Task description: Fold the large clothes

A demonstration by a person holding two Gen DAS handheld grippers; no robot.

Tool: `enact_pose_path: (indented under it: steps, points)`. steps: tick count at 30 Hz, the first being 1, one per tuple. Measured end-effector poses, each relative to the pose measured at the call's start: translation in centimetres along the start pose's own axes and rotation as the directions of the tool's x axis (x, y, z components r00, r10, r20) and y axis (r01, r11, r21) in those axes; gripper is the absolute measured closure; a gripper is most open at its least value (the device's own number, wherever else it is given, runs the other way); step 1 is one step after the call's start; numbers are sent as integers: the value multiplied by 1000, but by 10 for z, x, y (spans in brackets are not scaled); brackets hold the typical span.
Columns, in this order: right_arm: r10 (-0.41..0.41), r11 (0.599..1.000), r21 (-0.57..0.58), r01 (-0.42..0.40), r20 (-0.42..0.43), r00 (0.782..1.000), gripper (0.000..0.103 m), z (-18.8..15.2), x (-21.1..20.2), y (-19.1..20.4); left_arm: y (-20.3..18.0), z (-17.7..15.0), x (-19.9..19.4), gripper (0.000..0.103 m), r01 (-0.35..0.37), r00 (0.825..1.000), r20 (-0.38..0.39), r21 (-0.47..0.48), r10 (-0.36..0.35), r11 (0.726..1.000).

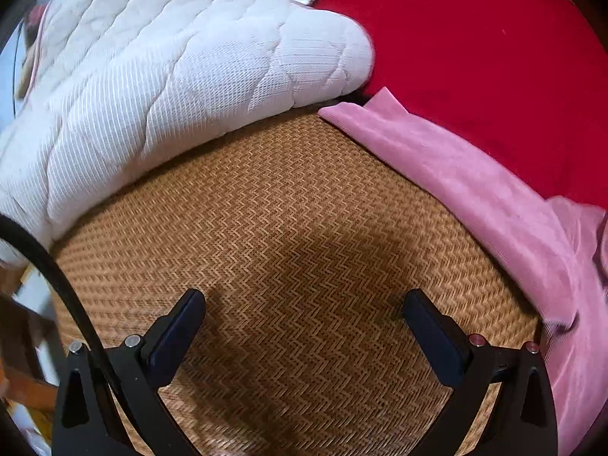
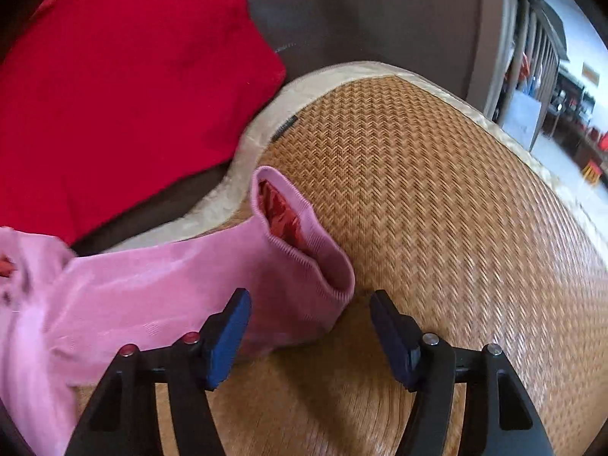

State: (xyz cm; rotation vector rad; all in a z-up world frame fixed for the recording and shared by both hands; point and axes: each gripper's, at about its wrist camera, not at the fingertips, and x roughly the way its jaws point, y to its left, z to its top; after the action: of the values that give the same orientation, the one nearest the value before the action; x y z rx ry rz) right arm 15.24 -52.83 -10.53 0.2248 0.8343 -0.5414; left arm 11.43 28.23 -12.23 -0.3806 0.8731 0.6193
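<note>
Woven straw matting [image 2: 437,197] covers the bed under both our tools. On it lies a pink garment [image 2: 159,285], one sleeve stretched across the mat, its ribbed cuff [image 2: 304,235] open toward us and showing red lining. That cuff sits just left of and ahead of our right tool [image 2: 309,313], clearly the nearer one; its jaws stand partly apart, gripping nothing. Our left tool [image 1: 304,311] points down at bare mat, jaws wide and empty, with the other sleeve [image 1: 437,159] well off to its right.
</note>
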Motion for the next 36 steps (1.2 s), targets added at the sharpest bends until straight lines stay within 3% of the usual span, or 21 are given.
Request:
enact_pose_path:
  steps: [2,3,4,5,7,10,13,14,15,18,22,24,27,29,30,31,32,33,34,36]
  points:
    - [-79,996,-36,79,7,997,70,3,10,9,3,0,3,0,8,1000,-9,-11,-8,1000]
    - [-102,994,-43,102,0,995,72,4,14,13,0,-2,3,0,18,1000,-12,-24,-18,1000]
    - [-105,994,-44,105,-11,994,87,5,17,16,1,-3,5,0,33,999,-17,-47,-34,998]
    - [-97,995,-38,95,-42,994,94,7,22,18,2,-3,6,0,43,999,-14,-61,-44,997]
    - [-84,996,-31,82,-64,994,96,11,25,20,1,-4,4,0,39,999,-6,-56,-39,998]
    - [-4,1000,7,4,-37,999,97,29,2,27,1,-5,5,0,40,999,-1,-59,-41,997]
    - [131,991,6,-131,20,991,97,55,-42,52,1,-4,5,0,46,999,-4,-67,-46,997]
    - [195,981,1,-195,47,980,97,64,-64,68,2,-4,5,0,46,999,-4,-70,-47,996]
    - [261,965,-5,-261,67,963,97,72,-84,84,2,-4,3,0,47,999,-2,-72,-47,996]
    - [452,892,-65,-448,114,885,97,85,-145,143,2,-3,5,0,51,999,1,-76,-51,996]
    - [663,748,-159,-644,127,738,97,64,-227,234,3,-5,2,0,61,998,15,-66,-60,996]
    - [755,654,-185,-734,90,650,97,41,-252,282,3,-6,1,0,64,998,13,-61,-63,996]
    - [822,557,-193,-808,-8,569,96,-1,-248,339,4,-6,0,0,72,997,12,-52,-72,996]
    - [833,527,-170,-833,-89,546,93,-29,-227,369,4,-5,0,0,76,997,11,-47,-76,996]
    - [827,528,-156,-835,-130,547,92,-42,-211,382,4,-5,1,0,78,997,10,-46,-77,996]
    - [812,532,-152,-833,-189,552,84,-55,-188,397,4,-5,1,0,79,997,9,-45,-79,996]
    - [799,537,-148,-831,-229,557,49,-62,-172,405,4,-4,1,0,78,997,9,-45,-78,996]
    - [774,555,-129,-822,-283,567,21,-75,-149,411,3,-4,1,0,78,997,9,-44,-77,996]
    - [762,569,-97,-817,-311,567,0,-86,-129,407,3,-4,1,0,77,997,8,-43,-77,996]
    - [765,571,-49,-819,-330,553,0,-93,-112,403,3,-4,2,0,79,997,7,-41,-79,996]
